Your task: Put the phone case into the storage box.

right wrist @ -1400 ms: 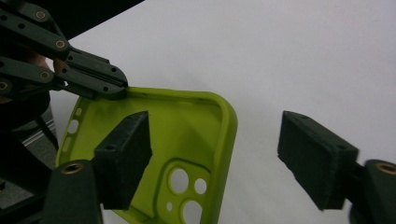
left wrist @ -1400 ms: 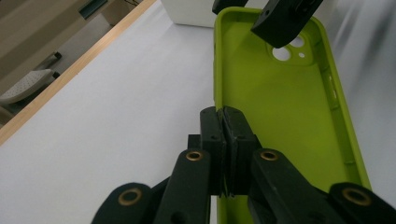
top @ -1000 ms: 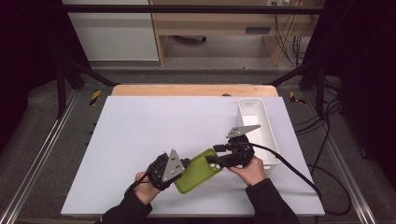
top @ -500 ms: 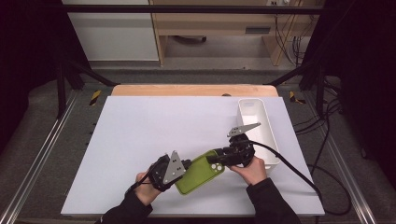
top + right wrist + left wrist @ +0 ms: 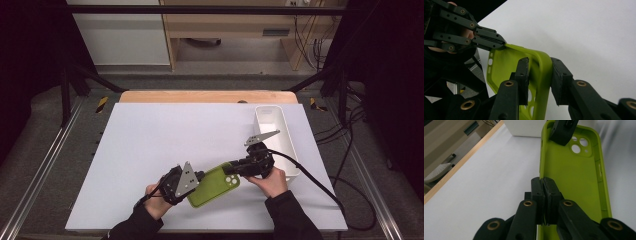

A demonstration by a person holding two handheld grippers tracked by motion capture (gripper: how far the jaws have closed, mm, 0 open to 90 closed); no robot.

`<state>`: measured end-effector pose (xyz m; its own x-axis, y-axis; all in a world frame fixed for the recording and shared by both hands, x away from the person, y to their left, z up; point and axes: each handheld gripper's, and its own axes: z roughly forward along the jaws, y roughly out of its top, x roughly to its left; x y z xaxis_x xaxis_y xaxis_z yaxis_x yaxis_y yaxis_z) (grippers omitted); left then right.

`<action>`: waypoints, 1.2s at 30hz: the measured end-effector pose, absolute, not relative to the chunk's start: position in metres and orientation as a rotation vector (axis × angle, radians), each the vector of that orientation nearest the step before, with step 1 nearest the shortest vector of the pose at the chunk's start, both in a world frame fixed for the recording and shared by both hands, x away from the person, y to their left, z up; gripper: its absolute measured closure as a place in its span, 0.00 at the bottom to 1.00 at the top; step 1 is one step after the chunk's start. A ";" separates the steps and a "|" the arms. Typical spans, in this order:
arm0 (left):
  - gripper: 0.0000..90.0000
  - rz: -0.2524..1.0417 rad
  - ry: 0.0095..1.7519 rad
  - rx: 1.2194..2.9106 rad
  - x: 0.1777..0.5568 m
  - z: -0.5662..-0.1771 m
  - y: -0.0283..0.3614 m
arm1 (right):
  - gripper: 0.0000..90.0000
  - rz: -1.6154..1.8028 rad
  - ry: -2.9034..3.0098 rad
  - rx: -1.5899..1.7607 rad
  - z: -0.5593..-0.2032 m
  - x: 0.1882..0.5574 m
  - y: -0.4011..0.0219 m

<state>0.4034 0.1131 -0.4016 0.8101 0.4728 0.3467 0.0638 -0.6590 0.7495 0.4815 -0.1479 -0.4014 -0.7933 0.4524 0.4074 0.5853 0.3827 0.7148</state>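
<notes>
1. Lime-green and rubbery, the phone case (image 5: 214,185) sits low in the middle of the high view, on the white table (image 5: 165,140), spanning the gap between the two hands.
2. At the lower left of that view, the left gripper (image 5: 199,176) has its jaws pressed tight on the case's side wall; the left gripper view shows the pads clamped flat on the thin green rim (image 5: 541,167).
3. Lower right of centre, the right gripper (image 5: 231,168) reaches in at the camera-hole end. Its jaws have just been closing, with the case's rounded corner (image 5: 541,65) between them.
4. In the right gripper view, the left-hand pad lies against the green wall; whether the other pad touches I cannot tell.
5. A white bin (image 5: 275,135) stands at the right of the high view, just beside the right hand (image 5: 272,181).
</notes>
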 end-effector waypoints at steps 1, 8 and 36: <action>0.98 0.680 0.392 2.220 0.403 -0.402 0.113 | 0.78 -1.377 -2.489 -0.940 -0.401 0.481 -0.148; 0.98 0.676 0.390 2.229 0.405 -0.403 0.113 | 0.82 -1.363 -2.488 -0.927 -0.400 0.481 -0.149; 0.96 0.657 0.381 2.251 0.406 -0.407 0.111 | 0.87 -1.349 -2.477 -0.930 -0.397 0.480 -0.151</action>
